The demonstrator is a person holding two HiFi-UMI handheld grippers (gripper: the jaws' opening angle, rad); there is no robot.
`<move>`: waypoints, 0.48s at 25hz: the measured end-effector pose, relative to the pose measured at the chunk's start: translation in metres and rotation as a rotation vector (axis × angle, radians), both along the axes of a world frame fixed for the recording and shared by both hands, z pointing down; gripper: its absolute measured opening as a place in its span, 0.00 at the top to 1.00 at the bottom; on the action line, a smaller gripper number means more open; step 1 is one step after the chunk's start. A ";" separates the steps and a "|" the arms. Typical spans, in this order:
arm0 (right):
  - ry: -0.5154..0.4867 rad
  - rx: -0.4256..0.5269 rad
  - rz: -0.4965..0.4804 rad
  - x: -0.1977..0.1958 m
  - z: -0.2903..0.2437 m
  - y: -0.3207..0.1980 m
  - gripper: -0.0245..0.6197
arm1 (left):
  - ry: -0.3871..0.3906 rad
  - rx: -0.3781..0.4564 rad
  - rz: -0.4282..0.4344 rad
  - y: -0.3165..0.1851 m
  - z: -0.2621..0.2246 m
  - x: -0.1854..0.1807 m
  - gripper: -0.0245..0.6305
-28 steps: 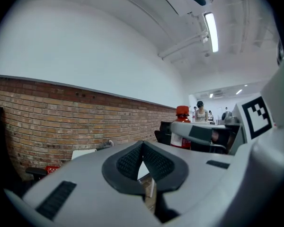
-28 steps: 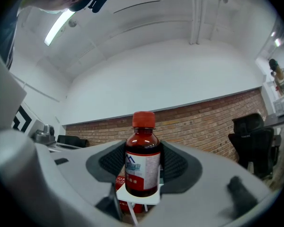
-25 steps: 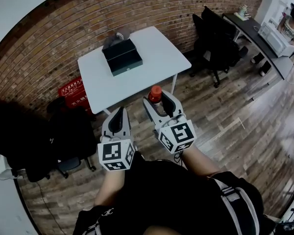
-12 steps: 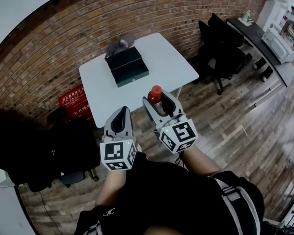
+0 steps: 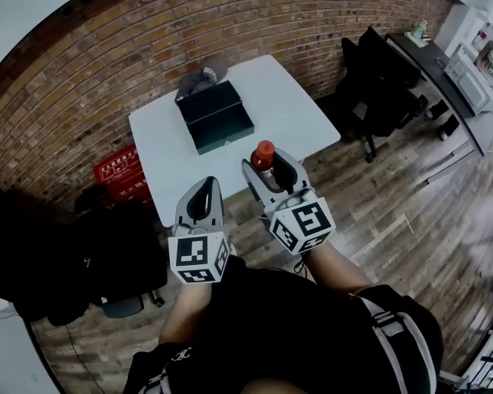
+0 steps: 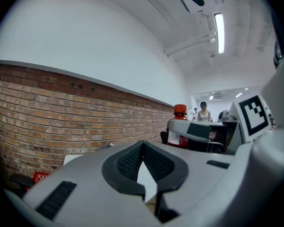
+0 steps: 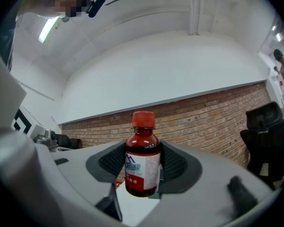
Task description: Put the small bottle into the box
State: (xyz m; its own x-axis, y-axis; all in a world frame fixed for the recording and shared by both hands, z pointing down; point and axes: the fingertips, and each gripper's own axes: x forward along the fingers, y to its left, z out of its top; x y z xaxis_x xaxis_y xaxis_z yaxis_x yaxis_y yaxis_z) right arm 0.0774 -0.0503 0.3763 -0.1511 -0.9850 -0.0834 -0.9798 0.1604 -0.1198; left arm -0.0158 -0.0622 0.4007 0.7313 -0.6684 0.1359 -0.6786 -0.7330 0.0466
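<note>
A small dark-red bottle (image 7: 142, 161) with a red cap and white label stands upright between the jaws of my right gripper (image 7: 143, 167), which is shut on it. In the head view the bottle (image 5: 264, 155) rides in the right gripper (image 5: 269, 171), held in the air short of the white table (image 5: 296, 109). A dark green open box (image 5: 216, 116) lies on that table, ahead and to the left. My left gripper (image 5: 202, 201) hangs beside the right one, jaws shut with nothing between them (image 6: 143, 162). The left gripper view also catches the bottle (image 6: 180, 126).
A grey bundle (image 5: 199, 79) lies on the table behind the box. A red crate (image 5: 121, 168) sits on the floor at the table's left, black office chairs (image 5: 382, 84) at its right. A brick wall runs behind. A person stands at the far right counter (image 5: 476, 72).
The table and box have drifted slightly nearer and lower in the head view as I move forward. Both grippers keep their pose, the bottle still held.
</note>
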 end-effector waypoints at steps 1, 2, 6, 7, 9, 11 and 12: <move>0.001 -0.001 -0.002 0.001 -0.001 -0.005 0.63 | -0.001 0.000 0.003 -0.005 -0.001 0.002 0.95; 0.003 0.000 -0.003 0.002 -0.002 -0.011 0.63 | -0.002 0.000 0.006 -0.012 -0.001 0.003 0.95; 0.012 -0.011 0.006 0.004 -0.005 -0.037 0.63 | 0.002 -0.002 0.010 -0.043 -0.008 0.004 0.95; 0.015 -0.016 0.010 0.005 -0.005 -0.044 0.63 | 0.004 -0.003 0.013 -0.051 -0.009 0.005 0.95; 0.020 -0.019 0.023 0.006 -0.007 -0.058 0.63 | 0.008 -0.003 0.024 -0.067 -0.012 0.006 0.95; 0.024 -0.018 0.035 0.007 -0.010 -0.072 0.63 | 0.012 -0.003 0.034 -0.083 -0.014 0.006 0.95; 0.027 -0.017 0.040 0.007 -0.011 -0.079 0.63 | 0.015 -0.004 0.037 -0.091 -0.014 0.005 0.95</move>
State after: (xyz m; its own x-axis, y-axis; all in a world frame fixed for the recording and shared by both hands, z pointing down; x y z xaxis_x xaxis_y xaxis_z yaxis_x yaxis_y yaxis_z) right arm 0.0840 -0.1292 0.3654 -0.1133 -0.9916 -0.0630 -0.9883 0.1190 -0.0955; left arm -0.0107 -0.1536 0.3871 0.7575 -0.6402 0.1278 -0.6502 -0.7574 0.0596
